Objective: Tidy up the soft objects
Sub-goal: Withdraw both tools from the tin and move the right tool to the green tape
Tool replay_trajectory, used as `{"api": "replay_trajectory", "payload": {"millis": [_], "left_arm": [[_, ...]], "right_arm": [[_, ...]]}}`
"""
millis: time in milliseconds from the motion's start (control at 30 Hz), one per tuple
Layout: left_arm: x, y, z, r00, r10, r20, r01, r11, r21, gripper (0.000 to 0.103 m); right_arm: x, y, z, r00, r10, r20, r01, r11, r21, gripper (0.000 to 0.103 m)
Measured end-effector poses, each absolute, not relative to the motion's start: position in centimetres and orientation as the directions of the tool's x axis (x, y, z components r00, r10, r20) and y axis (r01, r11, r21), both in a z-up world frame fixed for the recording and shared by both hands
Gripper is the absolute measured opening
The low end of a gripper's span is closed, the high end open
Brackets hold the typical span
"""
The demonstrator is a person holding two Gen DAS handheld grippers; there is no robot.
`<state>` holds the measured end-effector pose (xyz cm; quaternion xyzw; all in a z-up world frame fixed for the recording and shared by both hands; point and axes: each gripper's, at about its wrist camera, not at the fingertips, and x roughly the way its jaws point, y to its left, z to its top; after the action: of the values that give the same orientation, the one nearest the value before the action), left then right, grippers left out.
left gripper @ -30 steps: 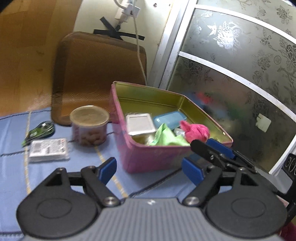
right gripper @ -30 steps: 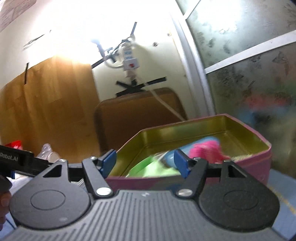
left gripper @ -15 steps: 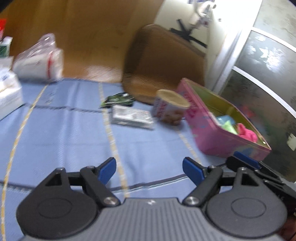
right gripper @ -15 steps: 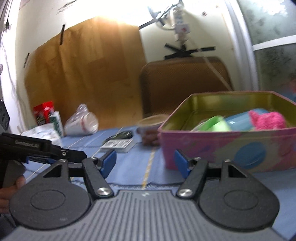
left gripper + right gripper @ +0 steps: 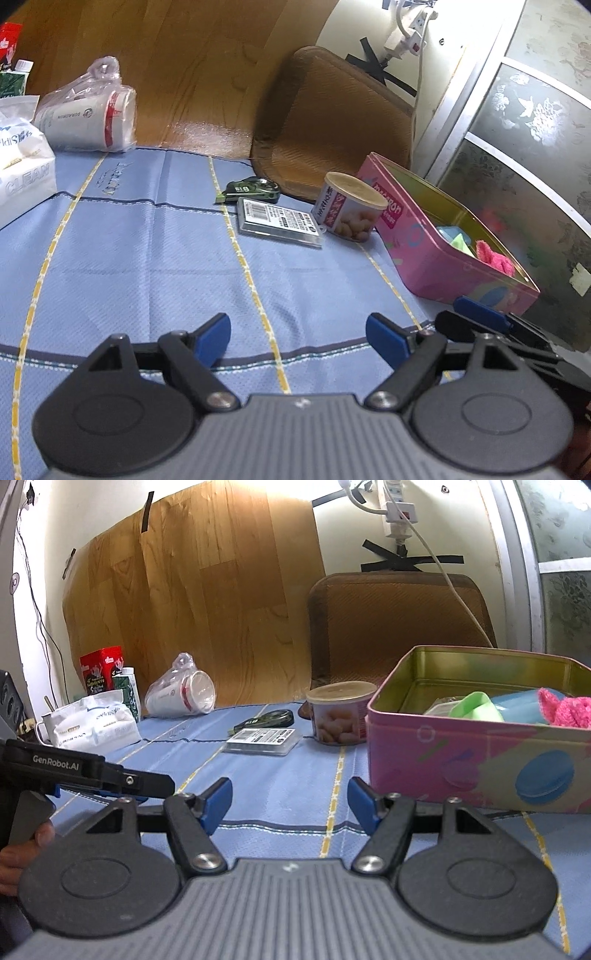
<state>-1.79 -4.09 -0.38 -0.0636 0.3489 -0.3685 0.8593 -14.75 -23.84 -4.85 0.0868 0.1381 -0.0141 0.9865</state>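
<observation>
A pink tin point(image 5: 417, 240) point(image 5: 476, 760) stands open at the right of the blue cloth. Inside lie a pink fuzzy cloth point(image 5: 495, 254) point(image 5: 565, 710), a green soft piece point(image 5: 460, 242) point(image 5: 476, 707) and a blue item point(image 5: 517, 703). My left gripper point(image 5: 298, 338) is open and empty, low over the cloth's near part, well left of the tin. My right gripper point(image 5: 290, 805) is open and empty, just in front of the tin's near left corner. The left gripper's side shows in the right wrist view point(image 5: 110, 779).
A peanut can point(image 5: 347, 212) point(image 5: 338, 712), a flat clear packet point(image 5: 279, 221) point(image 5: 262, 740) and a green tape dispenser point(image 5: 251, 190) lie left of the tin. A bagged cup stack point(image 5: 85, 118), a tissue pack point(image 5: 22, 166) and a brown cushion point(image 5: 332, 122) stand behind.
Both grippers have pulled back from the tin and swung left. The tin now sits farther away and more of the cloth and the left-side items shows. Both stay open.
</observation>
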Motion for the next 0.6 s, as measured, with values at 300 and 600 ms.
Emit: {"api": "replay_trajectory", "payload": {"millis": [300,600], "left_arm": [[-2.1,-2.8,0.2,0.488,-0.686,-0.540,0.595,0.714,-0.369,0.083],[-0.4,1.2,-0.7,0.557,-0.619,-0.553,0.508,0.781,-0.363,0.083]], "right_arm": [[-14.0,-22.6,-5.1,0.954,0.036,-0.299,0.009,0.989,0.147,0.071],[-13.0,-21.0,-5.1,0.946,0.079,-0.314,-0.046,0.993,0.112,0.071]]}}
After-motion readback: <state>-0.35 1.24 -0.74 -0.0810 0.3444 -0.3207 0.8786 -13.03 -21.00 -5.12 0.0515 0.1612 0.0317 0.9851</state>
